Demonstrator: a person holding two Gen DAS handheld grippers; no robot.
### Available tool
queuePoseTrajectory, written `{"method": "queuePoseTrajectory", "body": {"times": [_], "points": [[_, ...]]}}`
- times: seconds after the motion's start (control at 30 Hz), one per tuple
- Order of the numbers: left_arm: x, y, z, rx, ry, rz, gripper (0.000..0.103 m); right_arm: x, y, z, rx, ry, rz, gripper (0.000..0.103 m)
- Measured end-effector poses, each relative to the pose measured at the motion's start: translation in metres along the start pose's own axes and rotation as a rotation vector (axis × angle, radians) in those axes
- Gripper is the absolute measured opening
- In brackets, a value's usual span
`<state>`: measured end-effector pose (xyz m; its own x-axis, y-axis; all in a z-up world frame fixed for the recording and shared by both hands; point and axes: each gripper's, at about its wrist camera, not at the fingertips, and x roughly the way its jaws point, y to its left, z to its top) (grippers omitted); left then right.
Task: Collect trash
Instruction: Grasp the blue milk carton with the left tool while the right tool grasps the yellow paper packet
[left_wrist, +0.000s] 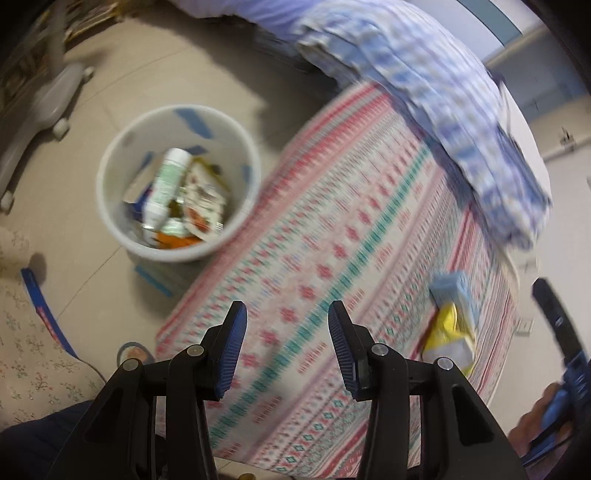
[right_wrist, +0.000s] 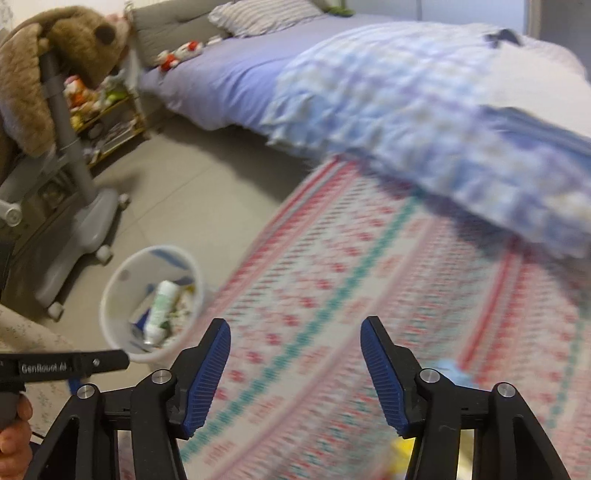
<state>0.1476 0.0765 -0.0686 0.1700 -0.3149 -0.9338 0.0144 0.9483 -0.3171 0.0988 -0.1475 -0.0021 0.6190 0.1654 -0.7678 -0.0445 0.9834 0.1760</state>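
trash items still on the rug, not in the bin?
2: a light blue box and a yellow packet touching it, both near the rug's right edge. Blur or the grippers may hide others.

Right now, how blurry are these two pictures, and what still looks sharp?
Left wrist view: motion smear across the rug and bin; the left gripper, close to the lens, stays crisp. Right wrist view: rug and quilt streaked; the right gripper stays sharp.
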Motion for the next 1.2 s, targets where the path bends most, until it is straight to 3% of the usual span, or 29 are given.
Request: {"method": "queuePoseTrajectory", "body": {"times": [0.27,0.37,0.43,0.73,0.93,0.97,1.0,1.03,1.13,1.2], "points": [[0.035,-0.071,-0.039,0.158,0.077,-0.048,0.049,-0.044,-0.077,-0.034,0.083,-0.016,-0.098,0.064],[0.046,-0.090,-0.045,0.183,0.116,-0.088,0.049,-0.047,-0.096,-0.045,0.103,0.017,-0.110,0.064],[0.048,-0.100,-0.044,0.184,0.102,-0.084,0.049,-0.048,-0.105,-0.053,0.097,0.048,-0.111,0.064],[0.058,-0.125,-0.039,0.150,0.098,-0.079,0.049,-0.015,-0.107,-0.097,-0.034,0.215,-0.096,0.064],[0.062,-0.138,-0.036,0.150,0.094,-0.091,0.049,0.013,-0.104,-0.114,-0.054,0.261,-0.043,0.064],[0.062,-0.139,-0.036,0.149,0.094,-0.093,0.049,0.017,-0.102,-0.116,-0.064,0.265,-0.029,0.063],[0.063,-0.141,-0.035,0.149,0.094,-0.095,0.049,0.020,-0.100,-0.117,-0.071,0.272,-0.023,0.051],[0.063,-0.141,-0.034,0.148,0.095,-0.098,0.049,0.023,-0.097,-0.120,-0.079,0.282,-0.017,0.026],[0.064,-0.146,-0.032,0.141,0.090,-0.111,0.049,0.027,-0.094,-0.127,-0.085,0.321,-0.025,0.016],[0.065,-0.149,-0.031,0.137,0.087,-0.124,0.049,0.017,-0.093,-0.127,-0.090,0.314,-0.018,0.015]]}}
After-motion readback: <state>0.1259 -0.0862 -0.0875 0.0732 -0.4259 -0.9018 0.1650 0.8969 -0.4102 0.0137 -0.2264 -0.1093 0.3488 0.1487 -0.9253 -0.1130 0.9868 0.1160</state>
